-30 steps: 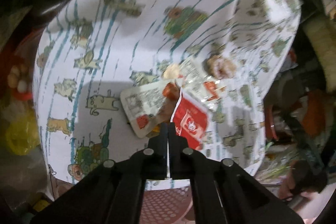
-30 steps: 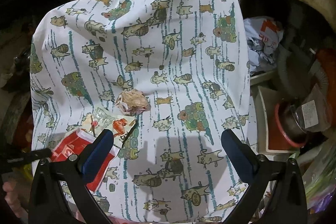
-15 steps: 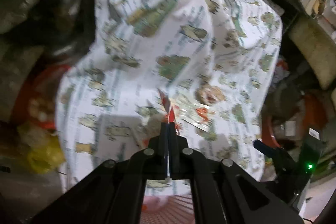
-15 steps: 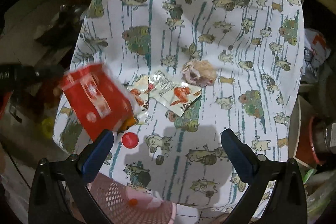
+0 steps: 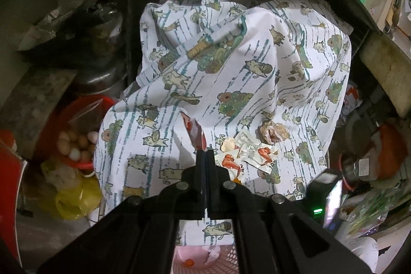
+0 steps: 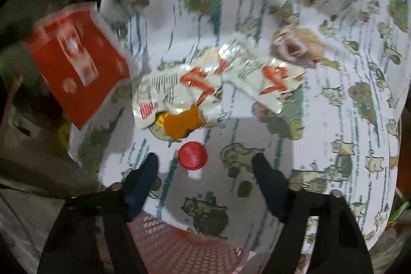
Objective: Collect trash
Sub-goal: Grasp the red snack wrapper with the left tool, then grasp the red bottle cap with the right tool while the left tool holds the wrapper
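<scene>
Looking through the left wrist first, then the right.

Left gripper [image 5: 205, 154]: I have its jaws pressed together on the red packet [image 5: 196, 136], which stands edge-on above the tips, centre of frame.
Cloth [image 5: 231, 73]: cartoon-print sheet filling the middle, rumpled at the top.
Wrappers [image 5: 246, 154]: two clear ones with red prints, lying flat just right of the tips.
Wad [image 5: 273, 131]: crumpled paper, right of centre, just beyond the wrappers.
Basket [image 5: 203, 257]: pink mesh, bottom centre, under my gripper.
Eggs [image 5: 74, 143]: in a red bowl, left edge.

Right gripper [image 6: 205, 171]: I see its jaws spread wide, holding nothing, low in frame.
Cap [image 6: 192, 155]: red, on the cloth [image 6: 321, 120] between the tips, touching neither.
Wrappers [image 6: 213, 86]: centre, overlapping; an orange scrap [image 6: 181, 123] pokes from under the near one.
Red packet [image 6: 77, 60]: upper left, blurred, off the cloth's edge.
Wad [image 6: 295, 45]: upper right.
Basket [image 6: 185, 243]: bottom centre.
</scene>
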